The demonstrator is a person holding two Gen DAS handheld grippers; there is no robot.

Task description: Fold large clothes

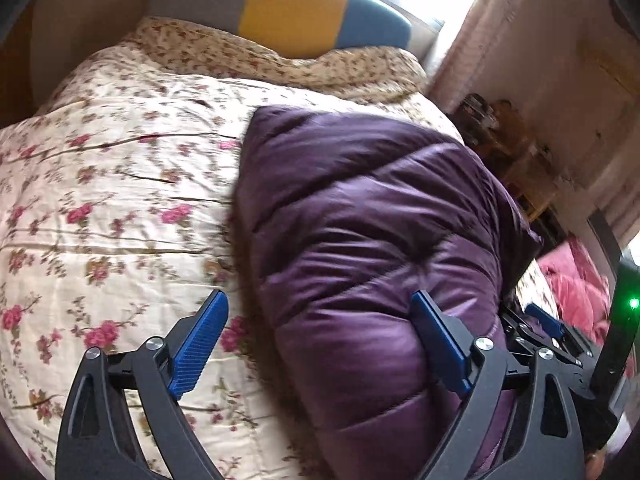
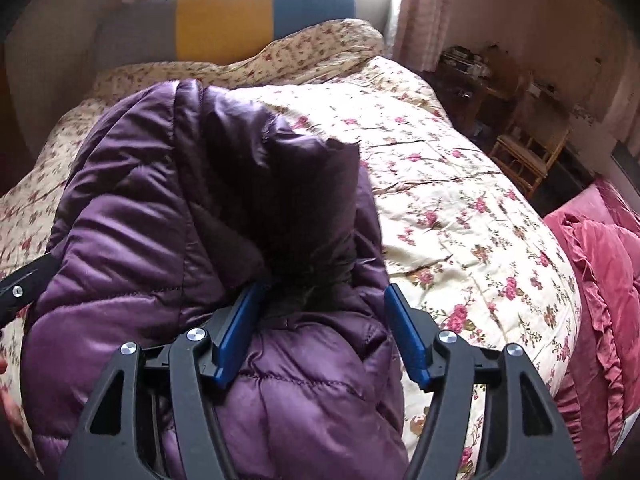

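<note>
A purple quilted puffer jacket (image 1: pixel 360 208) lies bunched in a thick folded bundle on the flowered bedspread (image 1: pixel 120 200). My left gripper (image 1: pixel 320 344) stands open wide at the bundle's near left edge. Its right pad (image 1: pixel 440 344) is over the purple fabric and its left pad (image 1: pixel 204 344) is over the bedspread. My right gripper (image 2: pixel 322 336) is open over the jacket (image 2: pixel 132 200), its near fold bulging between the pads, with a dark fold just beyond them. One blue pad (image 1: pixel 546 320) of the right gripper shows past the jacket's right side.
The bedspread (image 2: pixel 460 200) runs back to rumpled pillows and a grey, yellow and blue headboard (image 2: pixel 224 20). Pink ruffled bedding (image 2: pixel 600 248) lies to the right of the bed. A wicker chair (image 2: pixel 524 156) and a dark bedside table (image 2: pixel 468 76) stand by the wall.
</note>
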